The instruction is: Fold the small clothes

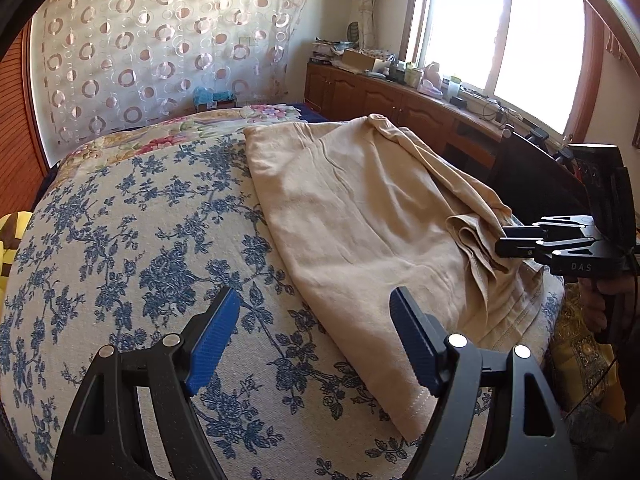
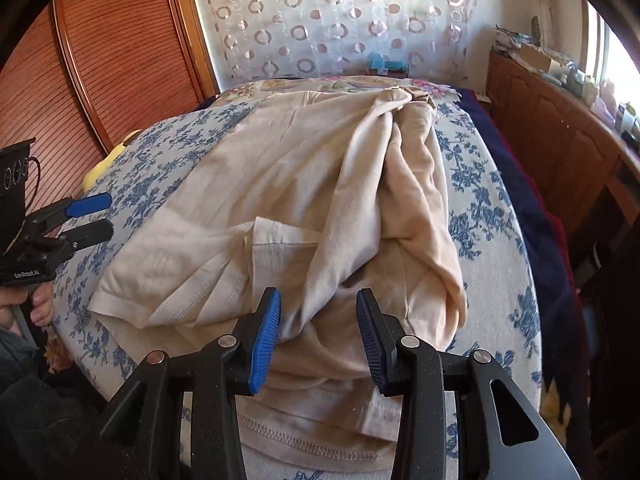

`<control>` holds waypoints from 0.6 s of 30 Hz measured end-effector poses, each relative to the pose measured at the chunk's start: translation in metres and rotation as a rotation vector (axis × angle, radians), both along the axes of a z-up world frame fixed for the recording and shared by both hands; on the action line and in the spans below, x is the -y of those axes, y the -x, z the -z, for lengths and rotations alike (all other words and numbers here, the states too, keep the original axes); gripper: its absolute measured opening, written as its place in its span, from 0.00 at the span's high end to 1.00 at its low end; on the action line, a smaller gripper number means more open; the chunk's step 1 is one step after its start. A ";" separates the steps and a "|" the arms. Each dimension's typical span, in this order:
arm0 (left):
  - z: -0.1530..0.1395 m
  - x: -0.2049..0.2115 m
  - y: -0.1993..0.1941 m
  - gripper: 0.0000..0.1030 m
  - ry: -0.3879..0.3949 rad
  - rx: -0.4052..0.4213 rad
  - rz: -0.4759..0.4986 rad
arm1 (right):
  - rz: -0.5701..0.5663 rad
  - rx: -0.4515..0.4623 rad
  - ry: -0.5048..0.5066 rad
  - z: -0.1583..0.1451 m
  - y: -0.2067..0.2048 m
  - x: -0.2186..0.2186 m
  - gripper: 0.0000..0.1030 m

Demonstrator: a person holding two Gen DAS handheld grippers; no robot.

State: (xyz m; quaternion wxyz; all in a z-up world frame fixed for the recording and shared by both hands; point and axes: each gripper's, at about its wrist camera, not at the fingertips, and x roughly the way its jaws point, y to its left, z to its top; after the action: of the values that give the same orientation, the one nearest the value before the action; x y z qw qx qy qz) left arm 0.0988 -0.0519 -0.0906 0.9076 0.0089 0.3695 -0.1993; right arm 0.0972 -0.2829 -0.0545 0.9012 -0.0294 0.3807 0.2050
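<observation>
We see the beige garment (image 2: 304, 184) lying rumpled on the floral bedspread (image 1: 132, 216). It looks soft and light, so we judge its stitched hem the best hold. Our right gripper (image 2: 318, 334) straddles bunched cloth, unclamped; our left gripper (image 1: 316, 338) gapes empty beside the garment.

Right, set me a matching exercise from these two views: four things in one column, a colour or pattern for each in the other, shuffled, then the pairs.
Things:
1. garment
2. bedspread
3. curtain
4. cabinet

Colour or pattern:
A. brown wood
B. plain beige
C. sheer with circles
D. blue flowers on a pale ground

Pairs: 1-B, 2-D, 3-C, 4-A
</observation>
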 end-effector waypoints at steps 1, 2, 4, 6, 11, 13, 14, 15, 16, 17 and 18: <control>0.001 0.001 0.000 0.24 0.000 -0.002 0.001 | -0.012 0.002 -0.010 0.002 0.001 -0.002 0.82; 0.001 0.002 0.000 0.24 0.001 -0.004 0.003 | -0.025 0.006 -0.017 0.001 0.002 -0.001 0.88; 0.003 0.004 0.000 0.24 0.000 -0.008 0.007 | -0.049 0.014 -0.018 -0.001 0.007 -0.001 0.97; 0.003 0.005 0.000 0.24 -0.002 -0.008 0.008 | -0.053 0.034 -0.015 -0.002 0.010 0.001 0.98; 0.002 0.004 0.001 0.24 0.005 -0.007 0.007 | -0.013 0.073 0.022 -0.022 0.035 0.030 0.99; 0.001 0.005 0.002 0.24 0.008 -0.008 0.009 | 0.015 0.086 0.042 -0.029 0.044 0.046 0.99; 0.002 0.005 0.002 0.24 0.008 -0.009 0.010 | 0.030 0.088 0.057 -0.031 0.048 0.053 0.99; 0.002 0.006 0.002 0.24 0.009 -0.010 0.010 | 0.047 0.087 0.070 -0.031 0.050 0.061 0.99; 0.002 0.006 0.001 0.24 0.011 -0.012 0.012 | 0.058 0.079 0.074 -0.030 0.052 0.067 0.99; 0.003 0.007 0.001 0.24 0.011 -0.015 0.014 | 0.063 0.064 0.077 -0.028 0.053 0.071 0.99; 0.003 0.009 0.002 0.24 0.011 -0.018 0.018 | 0.066 0.045 0.084 -0.022 0.053 0.073 0.99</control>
State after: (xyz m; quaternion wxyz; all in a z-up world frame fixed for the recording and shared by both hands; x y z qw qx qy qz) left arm 0.0972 -0.0604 -0.0936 0.9024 0.0053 0.3764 -0.2098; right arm 0.0447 -0.3558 -0.0325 0.9139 -0.0592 0.3692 0.1582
